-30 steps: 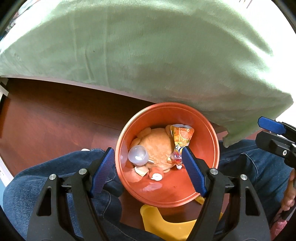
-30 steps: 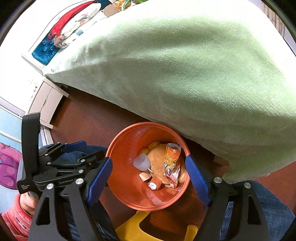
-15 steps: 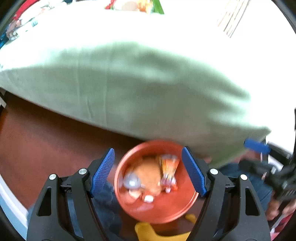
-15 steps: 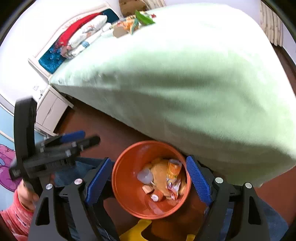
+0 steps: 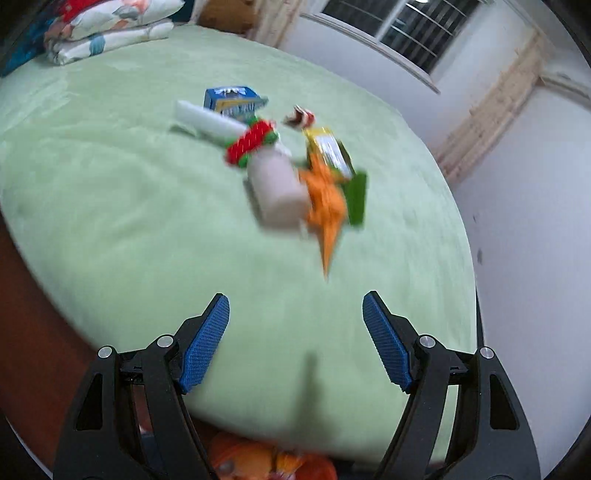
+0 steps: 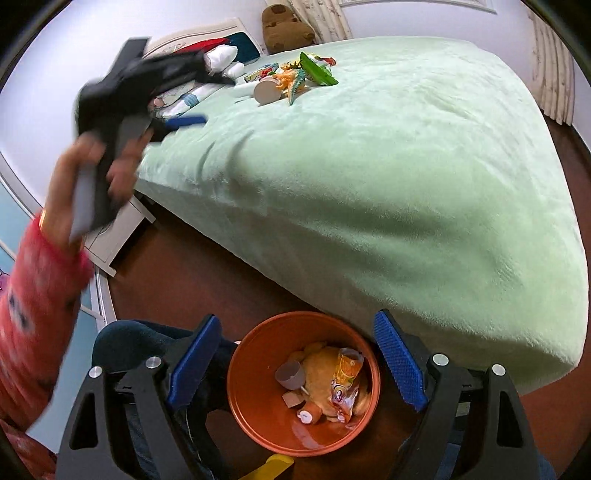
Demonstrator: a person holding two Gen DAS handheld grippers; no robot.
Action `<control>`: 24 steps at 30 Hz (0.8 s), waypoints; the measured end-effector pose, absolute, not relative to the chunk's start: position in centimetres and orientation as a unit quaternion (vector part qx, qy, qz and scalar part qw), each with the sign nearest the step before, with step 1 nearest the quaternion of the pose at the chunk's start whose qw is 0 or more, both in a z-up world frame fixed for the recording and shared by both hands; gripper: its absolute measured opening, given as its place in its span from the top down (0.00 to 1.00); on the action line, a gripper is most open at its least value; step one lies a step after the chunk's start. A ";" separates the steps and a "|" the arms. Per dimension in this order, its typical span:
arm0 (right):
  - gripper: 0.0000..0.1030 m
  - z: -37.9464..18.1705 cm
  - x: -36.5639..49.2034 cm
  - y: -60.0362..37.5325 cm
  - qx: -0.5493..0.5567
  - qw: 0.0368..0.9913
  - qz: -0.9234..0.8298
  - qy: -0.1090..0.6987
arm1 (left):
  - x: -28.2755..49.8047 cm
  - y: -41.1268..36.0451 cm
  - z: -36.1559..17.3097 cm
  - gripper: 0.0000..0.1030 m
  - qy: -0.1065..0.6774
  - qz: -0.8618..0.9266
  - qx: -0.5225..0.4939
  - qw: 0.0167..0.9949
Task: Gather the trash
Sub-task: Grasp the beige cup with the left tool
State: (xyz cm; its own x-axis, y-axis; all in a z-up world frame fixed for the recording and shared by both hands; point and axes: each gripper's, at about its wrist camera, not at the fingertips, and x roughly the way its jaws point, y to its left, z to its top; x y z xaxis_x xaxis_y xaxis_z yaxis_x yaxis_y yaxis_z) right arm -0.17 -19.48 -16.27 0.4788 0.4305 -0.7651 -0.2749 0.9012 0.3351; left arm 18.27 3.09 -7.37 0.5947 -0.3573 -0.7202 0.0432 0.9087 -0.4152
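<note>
Trash lies in a blurred pile on the green bed: a paper cup, an orange wrapper, a green wrapper, a yellow packet, a blue box and a red-green piece. My left gripper hangs open above the near bed edge, short of the pile, with nothing in it. The right wrist view shows it blurred, in a hand. My right gripper is over the orange bin; its jaws are opening with nothing between them. The bin holds a cup, a juice pouch and scraps.
The bin stands on dark wooden floor beside the bed. A white nightstand stands left of the bed, folded pillows and a brown plush at its head. A red sleeve, a knee in jeans and a yellow stool are close by.
My left gripper rose from over the bin and swung up to face the trash pile on the bed. My right gripper lifted a little above the bin, its jaws slightly wider.
</note>
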 end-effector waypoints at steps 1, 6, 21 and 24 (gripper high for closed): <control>0.19 -16.4 0.0 -19.6 0.085 0.856 0.205 0.467 | 19.9 3.4 -7.2 0.29 0.439 -0.108 -0.192 0.871; 0.19 -16.8 0.7 -20.5 0.099 0.854 0.198 0.470 | 26.5 4.0 -8.5 0.29 0.473 -0.087 -0.249 0.840; 0.19 -18.2 2.0 -21.7 0.116 0.847 0.181 0.485 | 32.5 2.5 -11.5 0.46 0.528 -0.080 -0.257 0.806; 0.19 -18.1 1.9 -21.4 0.111 0.848 0.183 0.485 | 32.5 3.4 -11.6 0.47 0.523 -0.084 -0.277 0.801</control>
State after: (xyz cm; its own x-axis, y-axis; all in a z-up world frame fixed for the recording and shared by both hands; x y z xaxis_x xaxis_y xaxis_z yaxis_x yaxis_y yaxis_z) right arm 1.92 -21.43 -18.13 0.4628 0.4188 -0.7813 -0.2036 0.9080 0.3661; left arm 32.45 3.40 -11.60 0.4381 -0.4240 -0.7927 -0.1559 0.8326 -0.5315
